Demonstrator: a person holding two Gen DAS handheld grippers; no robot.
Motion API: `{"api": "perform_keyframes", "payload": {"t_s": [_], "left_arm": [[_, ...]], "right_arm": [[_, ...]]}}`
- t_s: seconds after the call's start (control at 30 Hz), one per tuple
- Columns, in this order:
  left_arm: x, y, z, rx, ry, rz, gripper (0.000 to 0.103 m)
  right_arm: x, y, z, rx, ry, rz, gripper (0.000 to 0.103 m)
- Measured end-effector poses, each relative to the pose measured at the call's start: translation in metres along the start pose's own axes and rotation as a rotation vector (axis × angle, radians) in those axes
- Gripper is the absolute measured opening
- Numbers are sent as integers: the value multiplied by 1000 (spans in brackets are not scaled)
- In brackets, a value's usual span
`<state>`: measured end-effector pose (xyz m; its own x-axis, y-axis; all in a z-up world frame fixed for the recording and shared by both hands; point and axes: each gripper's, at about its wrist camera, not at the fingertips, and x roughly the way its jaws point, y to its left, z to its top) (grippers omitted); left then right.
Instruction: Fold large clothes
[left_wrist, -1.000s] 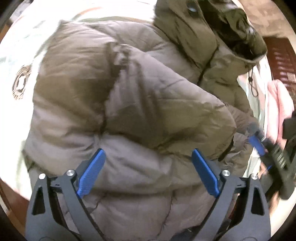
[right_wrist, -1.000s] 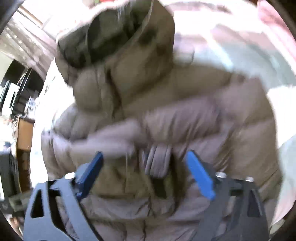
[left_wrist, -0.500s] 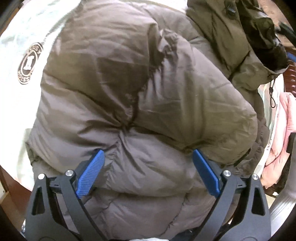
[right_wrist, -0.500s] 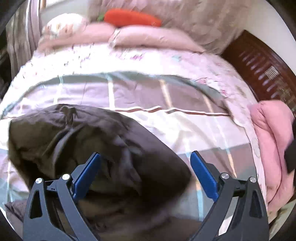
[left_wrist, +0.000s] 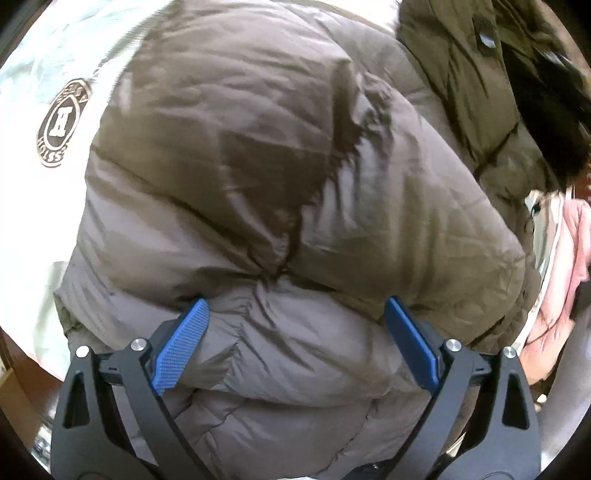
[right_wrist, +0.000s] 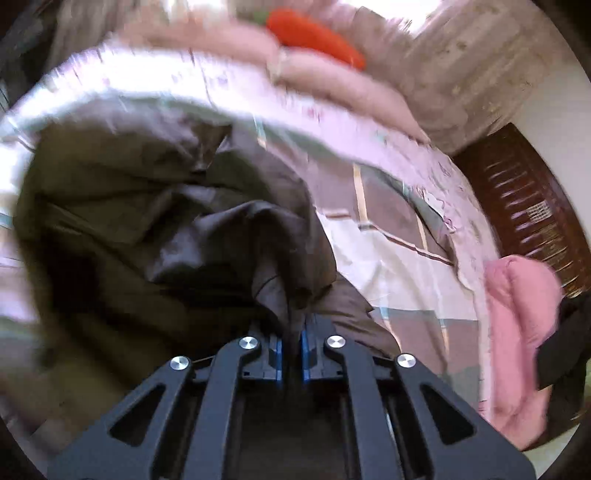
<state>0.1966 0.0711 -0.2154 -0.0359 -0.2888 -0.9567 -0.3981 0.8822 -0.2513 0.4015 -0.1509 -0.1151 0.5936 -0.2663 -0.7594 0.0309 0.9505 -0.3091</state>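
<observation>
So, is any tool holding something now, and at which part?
The right tool is shut on a pinched fold of the brown puffer jacket; which part of the garment cannot be told. The left tool is open over the jacket, holding nothing.

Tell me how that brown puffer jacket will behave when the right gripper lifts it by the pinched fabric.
The brown puffer jacket looks floppy: the fold pinched in the right gripper bunches into soft creases, so the rest should sag. Its puffed quilting suggests bulk without much weight. The shiny shell may slip from a thin pinch. The left gripper, open over it, holds nothing.
</observation>
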Motion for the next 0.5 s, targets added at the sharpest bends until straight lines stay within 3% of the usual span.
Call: {"api": "perform_keyframes", "payload": {"t_s": [0.23, 0.3, 0.4, 0.47, 0.5], "left_arm": [[-25, 39, 4, -171, -83, -34, 97], [-35, 54, 3, -224, -117, -40, 97], [-47, 73, -1, -303, -169, -43, 97], [-49, 75, -3, -307, -172, -47, 97], [-49, 74, -4, -297, -170, -44, 97]], "right_arm": [[-186, -69, -123, 88, -191, 356, 0], [-212, -79, -164, 43, -142, 392, 0], [-209, -85, -203, 22, -17, 384, 0], [-198, -90, -212, 97, 42, 412, 18], [-190, -92, -212, 158, 72, 459, 51]]}}
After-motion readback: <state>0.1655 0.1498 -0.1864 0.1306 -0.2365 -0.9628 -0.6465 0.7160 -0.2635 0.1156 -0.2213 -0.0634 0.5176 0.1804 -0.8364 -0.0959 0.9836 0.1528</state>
